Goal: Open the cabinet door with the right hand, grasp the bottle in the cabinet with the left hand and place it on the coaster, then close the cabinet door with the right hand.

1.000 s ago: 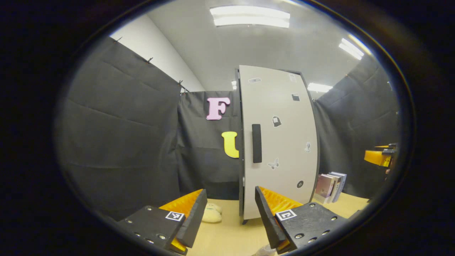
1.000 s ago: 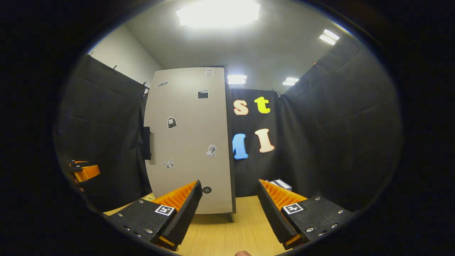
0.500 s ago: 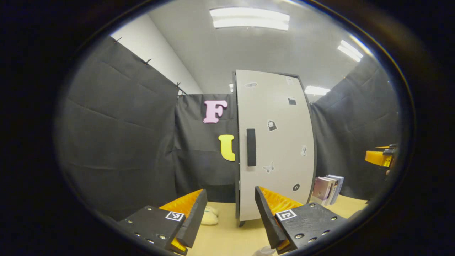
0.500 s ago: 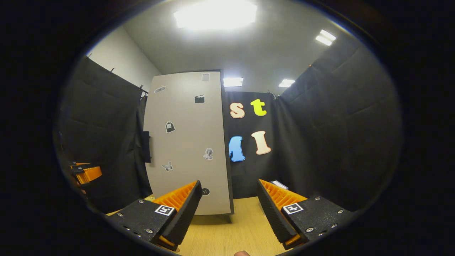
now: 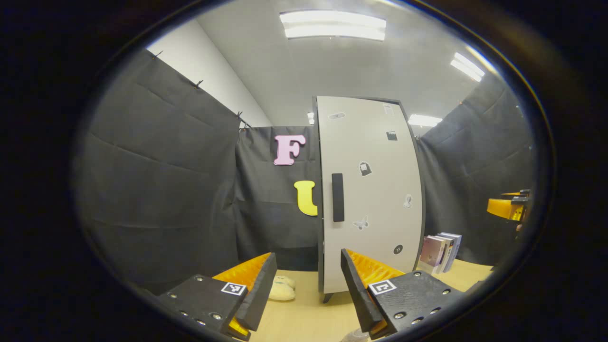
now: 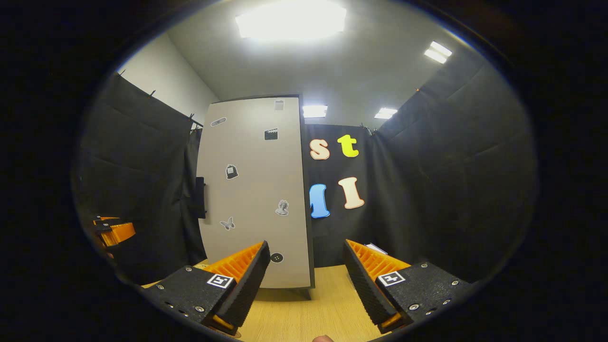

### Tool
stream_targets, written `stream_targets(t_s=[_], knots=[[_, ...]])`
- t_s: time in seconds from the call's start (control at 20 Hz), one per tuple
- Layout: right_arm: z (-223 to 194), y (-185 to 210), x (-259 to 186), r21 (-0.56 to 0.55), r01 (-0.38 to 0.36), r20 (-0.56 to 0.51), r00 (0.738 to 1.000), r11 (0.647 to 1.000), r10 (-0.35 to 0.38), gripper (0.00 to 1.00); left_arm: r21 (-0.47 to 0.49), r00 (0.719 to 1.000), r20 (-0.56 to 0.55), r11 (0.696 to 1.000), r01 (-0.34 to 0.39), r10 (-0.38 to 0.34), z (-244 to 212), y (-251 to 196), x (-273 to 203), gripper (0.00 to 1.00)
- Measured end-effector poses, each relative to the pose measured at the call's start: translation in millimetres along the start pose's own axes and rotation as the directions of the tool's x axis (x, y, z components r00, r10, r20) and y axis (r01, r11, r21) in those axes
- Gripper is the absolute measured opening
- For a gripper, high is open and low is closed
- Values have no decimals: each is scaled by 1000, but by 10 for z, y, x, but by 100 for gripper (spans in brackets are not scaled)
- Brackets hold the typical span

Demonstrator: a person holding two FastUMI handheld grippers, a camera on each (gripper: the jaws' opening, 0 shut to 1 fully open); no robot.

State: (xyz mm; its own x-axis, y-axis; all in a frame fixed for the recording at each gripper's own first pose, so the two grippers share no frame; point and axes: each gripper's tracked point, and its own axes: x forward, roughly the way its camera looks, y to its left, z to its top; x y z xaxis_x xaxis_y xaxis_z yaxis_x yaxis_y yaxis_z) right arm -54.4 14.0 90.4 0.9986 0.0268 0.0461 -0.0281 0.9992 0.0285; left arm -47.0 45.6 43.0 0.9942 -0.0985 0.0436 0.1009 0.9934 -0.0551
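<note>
A tall pale cabinet [image 5: 368, 190] stands on the wooden table [image 5: 304, 316], its door shut and dotted with small stickers. A black handle [image 5: 337, 197] runs down the door's left edge. My left gripper [image 5: 308, 266] is open a little in front of the cabinet, with nothing between its fingers. In the right gripper view the cabinet [image 6: 256, 190] is ahead and to the left, its handle [image 6: 200, 197] on the far left edge. My right gripper [image 6: 306, 256] is open and holds nothing. A small translucent thing [image 5: 354, 336] peeks in at the bottom edge; I cannot tell what it is.
A pale soft lump [image 5: 281, 289] lies on the table left of the cabinet. Several books [image 5: 439, 251] lean to its right, and the books [image 6: 375, 248] also show behind my right finger. The right gripper [image 5: 506, 209] shows at the far right; the left gripper [image 6: 114, 230] shows at the far left.
The left gripper has drawn back slightly from the cabinet, then steadied. The right gripper's view has only wobbled. The door has stayed shut and both grippers have stayed open.
</note>
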Motion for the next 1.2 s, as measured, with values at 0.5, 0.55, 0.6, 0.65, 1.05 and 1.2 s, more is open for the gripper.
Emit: stream_targets(t_s=[0.5,0.55,0.6,0.65,1.05,1.2], knots=[[0,4,-65,2,11,1,1000,1000,-11,94,0,1000,3,1000,2,-2,-16,33,-23,78],[7,2,-69,0,11,3,1000,1000,-11,94,3,1000,5,1000,2,-2,-13,43,-5,78],[17,-2,-61,-3,12,5,1000,1000,-12,94,4,1000,8,1000,0,0,-8,47,9,78],[25,-12,-58,-5,16,7,1000,1000,-16,94,3,1000,11,1000,-1,1,-4,56,19,78],[31,13,-47,-7,30,12,999,1000,-30,94,-5,1000,7,1000,10,-10,-43,80,89,78],[25,3,-48,-8,38,15,999,999,-38,95,4,1000,4,1000,12,-12,-47,85,103,78]])
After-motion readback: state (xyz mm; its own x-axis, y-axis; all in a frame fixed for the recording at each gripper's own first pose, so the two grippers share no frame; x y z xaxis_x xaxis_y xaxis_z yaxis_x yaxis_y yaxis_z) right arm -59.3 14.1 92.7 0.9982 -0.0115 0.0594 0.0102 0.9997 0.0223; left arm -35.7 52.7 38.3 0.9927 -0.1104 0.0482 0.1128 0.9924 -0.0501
